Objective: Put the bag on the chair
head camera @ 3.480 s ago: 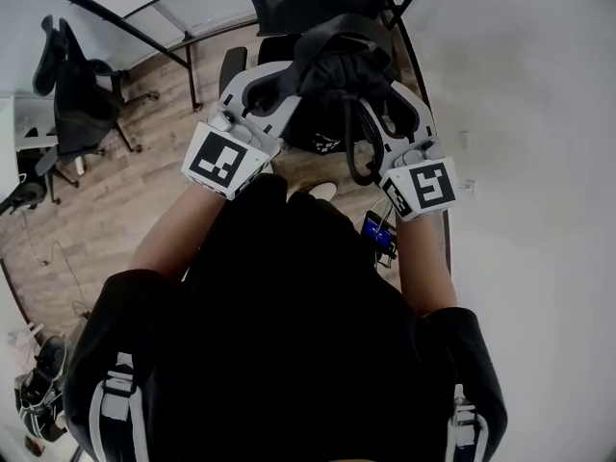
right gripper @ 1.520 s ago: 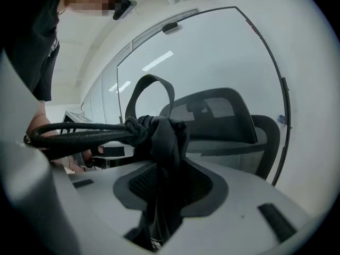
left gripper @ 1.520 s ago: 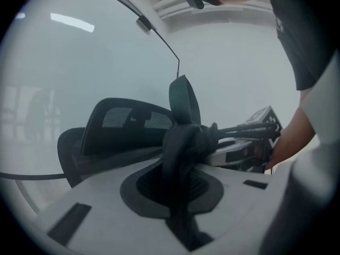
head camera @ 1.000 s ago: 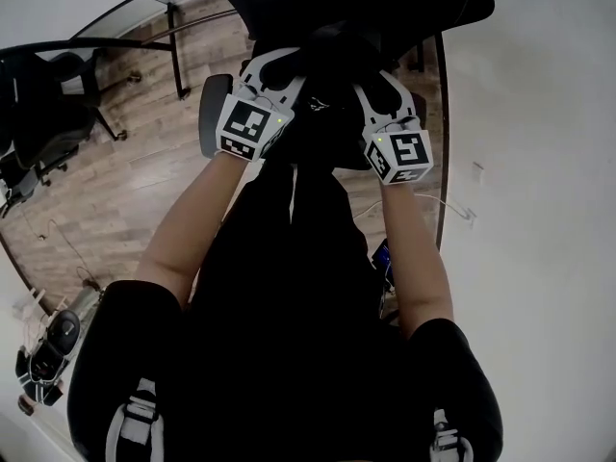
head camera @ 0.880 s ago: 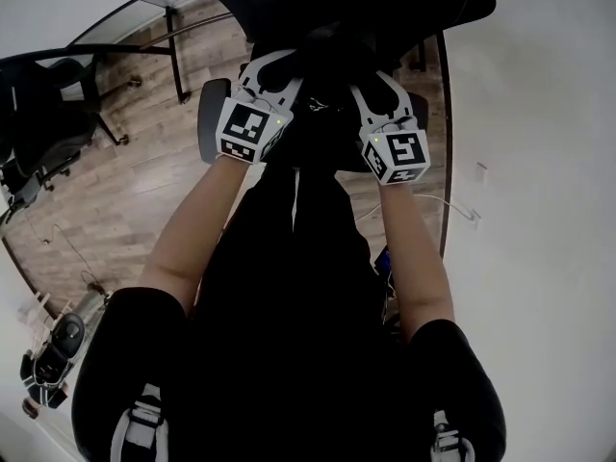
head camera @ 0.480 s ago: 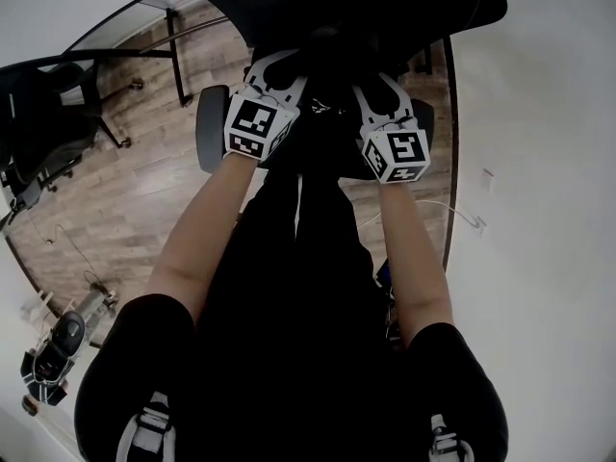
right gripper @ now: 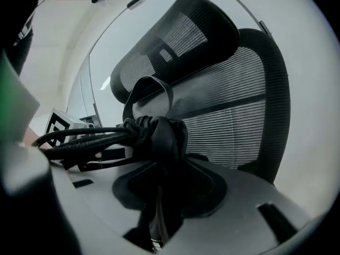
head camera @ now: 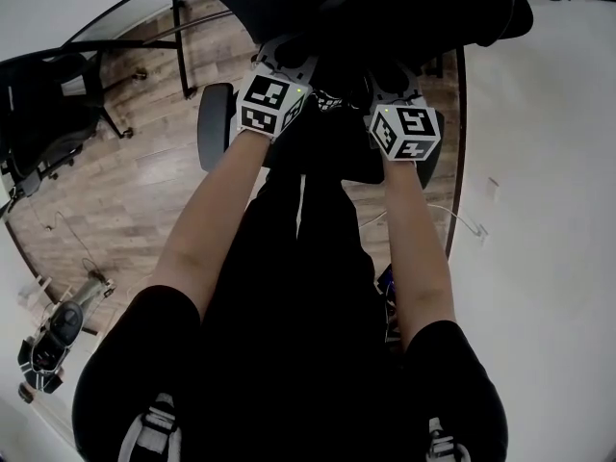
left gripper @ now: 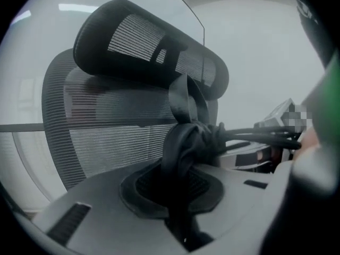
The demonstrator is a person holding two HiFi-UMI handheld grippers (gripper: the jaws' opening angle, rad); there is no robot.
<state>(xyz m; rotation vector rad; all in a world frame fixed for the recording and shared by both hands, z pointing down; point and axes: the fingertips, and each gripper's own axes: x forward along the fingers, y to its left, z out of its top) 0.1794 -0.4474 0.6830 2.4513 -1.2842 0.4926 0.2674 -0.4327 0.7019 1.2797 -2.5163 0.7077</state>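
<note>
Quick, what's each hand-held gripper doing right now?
Left hand-held gripper: shut on the bag.
Right hand-held gripper: shut on the same bag.

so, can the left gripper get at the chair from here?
Probably yes. The left gripper is shut on the bag strap and faces the chair backrest with nothing but that strap in between. The seat itself can't be made out in any view, so that part is unsure.

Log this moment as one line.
left gripper: shut on bag strap | right gripper: shut on bag strap | chair: mesh backrest directly ahead | set down: cannot tell | release: not yet
</note>
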